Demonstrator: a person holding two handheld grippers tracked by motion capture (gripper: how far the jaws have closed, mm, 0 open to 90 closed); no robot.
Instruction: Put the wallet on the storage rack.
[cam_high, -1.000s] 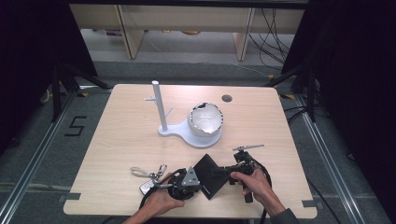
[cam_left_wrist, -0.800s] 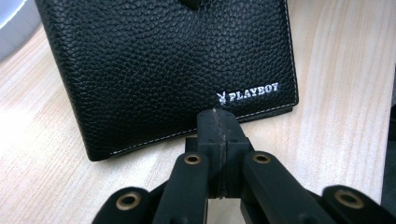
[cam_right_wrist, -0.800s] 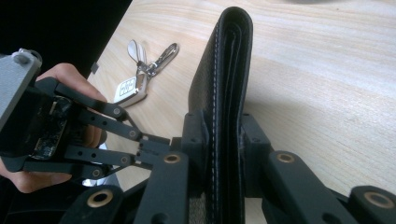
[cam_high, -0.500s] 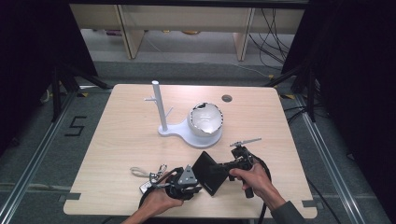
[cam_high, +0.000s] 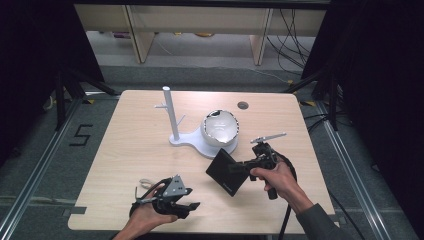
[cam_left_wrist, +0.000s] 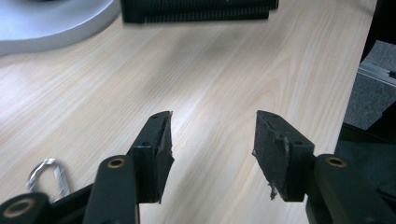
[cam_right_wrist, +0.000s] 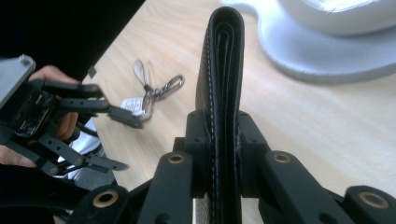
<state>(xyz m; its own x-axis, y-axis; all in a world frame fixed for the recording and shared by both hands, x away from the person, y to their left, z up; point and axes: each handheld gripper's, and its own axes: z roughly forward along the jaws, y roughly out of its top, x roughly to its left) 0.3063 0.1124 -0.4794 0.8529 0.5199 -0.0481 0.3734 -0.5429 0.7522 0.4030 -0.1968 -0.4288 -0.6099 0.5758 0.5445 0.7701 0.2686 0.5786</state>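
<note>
Two claws work at the lower part of the high view, over a pale wooden counter (cam_high: 125, 150). At lower right, the right claw (cam_high: 246, 167) is clamped on a black wallet (cam_high: 225, 171), which hangs tilted above the counter, just below the white stand (cam_high: 200, 142) at frame centre. In the right claw view the wallet (cam_right_wrist: 224, 70) stands edge-on between the jaws, pressed from both sides; its stitched spine fills the middle of the frame and its lower end is cut off behind the jaws.

At lower left, the left claw (cam_high: 187, 206) sits apart from the wallet, and its jaws have just been opening. In the left claw view they stand apart with nothing but bare counter between them (cam_left_wrist: 212, 149). The black ribbed edge of the wallet (cam_left_wrist: 196, 11) is cut off at the top of that frame, and a grey curve of the stand's base (cam_left_wrist: 51, 21) at upper left.

A key ring with a clip (cam_right_wrist: 154, 93) lies on the counter at centre left of the right claw view; in the high view it is mostly hidden by the left hand (cam_high: 147, 220). A rounded white object (cam_high: 220, 127) rests on the stand; what it is I cannot tell.
</note>
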